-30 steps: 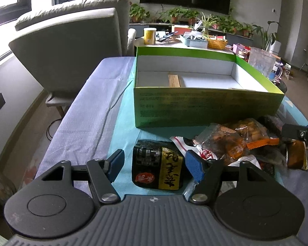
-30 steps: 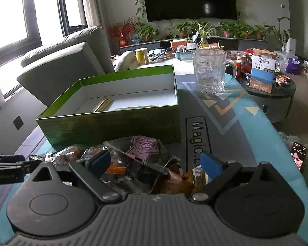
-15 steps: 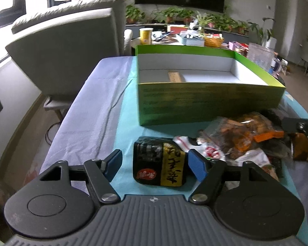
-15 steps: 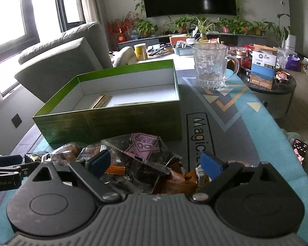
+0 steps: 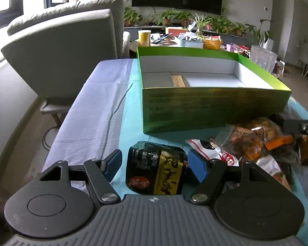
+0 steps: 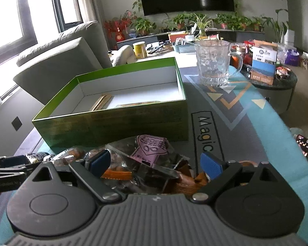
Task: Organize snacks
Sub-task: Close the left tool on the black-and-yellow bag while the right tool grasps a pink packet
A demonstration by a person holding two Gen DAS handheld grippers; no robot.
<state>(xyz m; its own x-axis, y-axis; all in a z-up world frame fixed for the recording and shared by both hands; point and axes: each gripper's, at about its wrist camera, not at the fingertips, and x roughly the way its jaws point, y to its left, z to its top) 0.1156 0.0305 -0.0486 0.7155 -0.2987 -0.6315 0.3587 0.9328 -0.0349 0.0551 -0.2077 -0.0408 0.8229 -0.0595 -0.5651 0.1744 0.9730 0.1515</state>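
Leftmost, the left gripper (image 5: 155,163) tilts down toward the counter (image 5: 104,110), its blue-padded fingers (image 5: 112,164) spread wide on either side of a black snack packet with a yellow label (image 5: 155,168). The packet lies flat on the teal mat; a gap shows beside the left pad, and whether the right pad touches the wrapper cannot be told. Beyond it stands the open green box (image 5: 211,106), white inside, with a few thin wooden sticks (image 5: 177,80) on its floor. Right of the packet is a heap of clear and coloured snack bags (image 5: 254,141), just in front of the box's near wall. Further right, the right gripper (image 6: 156,163) also points down, fingers (image 6: 210,165) apart above that same heap (image 6: 149,157), clamping nothing. A glass mug (image 6: 214,63) stands on the counter behind and right of the box (image 6: 113,121).
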